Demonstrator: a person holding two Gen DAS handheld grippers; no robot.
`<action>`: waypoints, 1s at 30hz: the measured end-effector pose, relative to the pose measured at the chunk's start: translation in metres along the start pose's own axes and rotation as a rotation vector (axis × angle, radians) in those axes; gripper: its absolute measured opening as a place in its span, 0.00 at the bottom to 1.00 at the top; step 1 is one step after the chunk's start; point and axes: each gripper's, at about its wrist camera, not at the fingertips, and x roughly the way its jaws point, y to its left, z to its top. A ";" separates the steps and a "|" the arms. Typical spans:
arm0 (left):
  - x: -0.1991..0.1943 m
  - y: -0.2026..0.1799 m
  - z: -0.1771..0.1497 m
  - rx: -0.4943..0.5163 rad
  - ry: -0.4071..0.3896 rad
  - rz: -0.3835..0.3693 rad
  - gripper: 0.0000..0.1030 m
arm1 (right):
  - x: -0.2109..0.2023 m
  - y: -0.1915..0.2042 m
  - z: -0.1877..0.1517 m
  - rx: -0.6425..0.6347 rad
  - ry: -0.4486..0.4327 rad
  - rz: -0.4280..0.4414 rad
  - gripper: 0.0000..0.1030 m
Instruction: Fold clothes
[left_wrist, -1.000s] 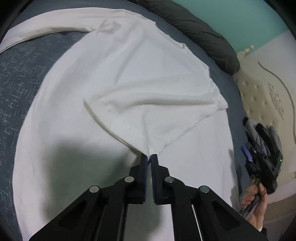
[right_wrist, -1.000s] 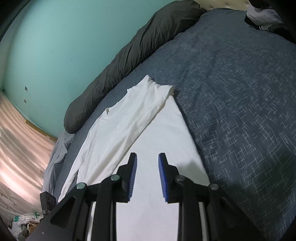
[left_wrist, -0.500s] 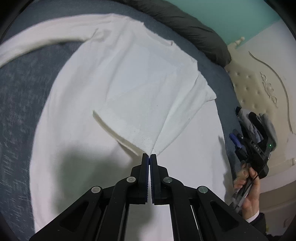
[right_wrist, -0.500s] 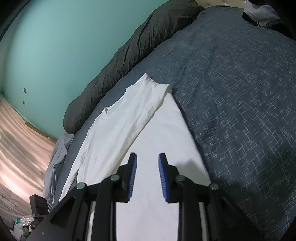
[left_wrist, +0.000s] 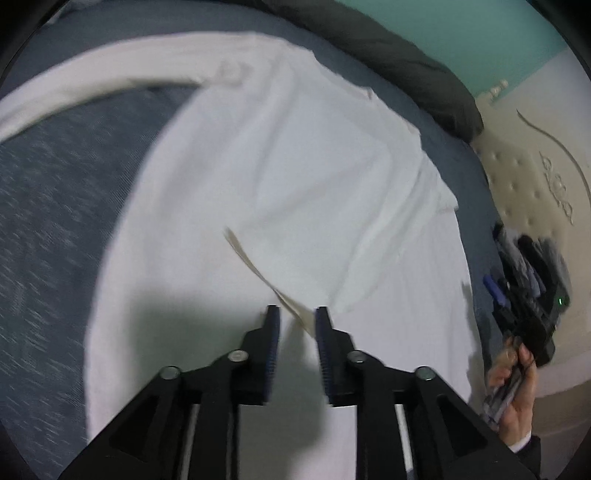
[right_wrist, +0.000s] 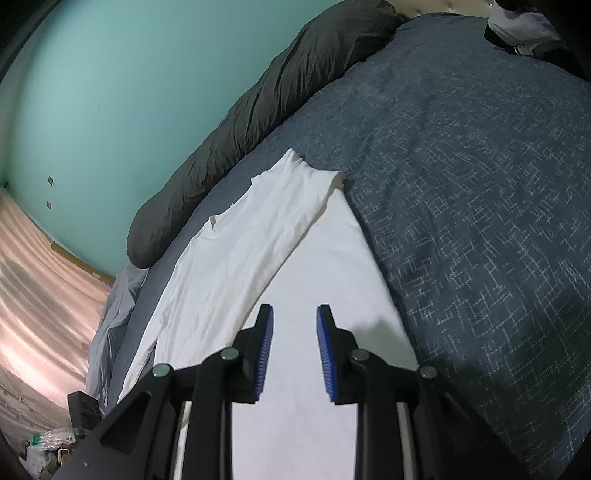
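White shirt (left_wrist: 295, 206) lies spread flat on the bed, right in front of both my tools. My left tool (left_wrist: 297, 325) hangs over it with its fingers parted and nothing between them; the corner of a folded-over flap of the shirt sits just ahead of the tips, its edge running away up and to the left. My right tool (right_wrist: 294, 325) is likewise released, empty, poised over the plain lower part of the shirt, with the folded flap lying to its left. In the left view my right hand (left_wrist: 517, 391) shows at the far right edge, gripping that tool's handle. One long sleeve (left_wrist: 92, 96) curves off to the left across the blue bedspread (right_wrist: 480, 221). A dark rolled duvet (right_wrist: 258, 110) lies along the far side, under a teal wall (right_wrist: 129, 74).
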 end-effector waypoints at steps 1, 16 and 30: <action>0.001 0.004 0.006 -0.007 -0.011 0.017 0.25 | 0.000 0.001 0.000 -0.002 0.001 0.000 0.23; 0.035 0.022 0.035 -0.002 -0.044 0.065 0.15 | 0.007 0.002 -0.003 -0.013 0.017 -0.008 0.23; 0.003 0.017 0.034 0.017 -0.105 0.060 0.04 | 0.009 0.001 -0.005 -0.011 0.022 -0.009 0.23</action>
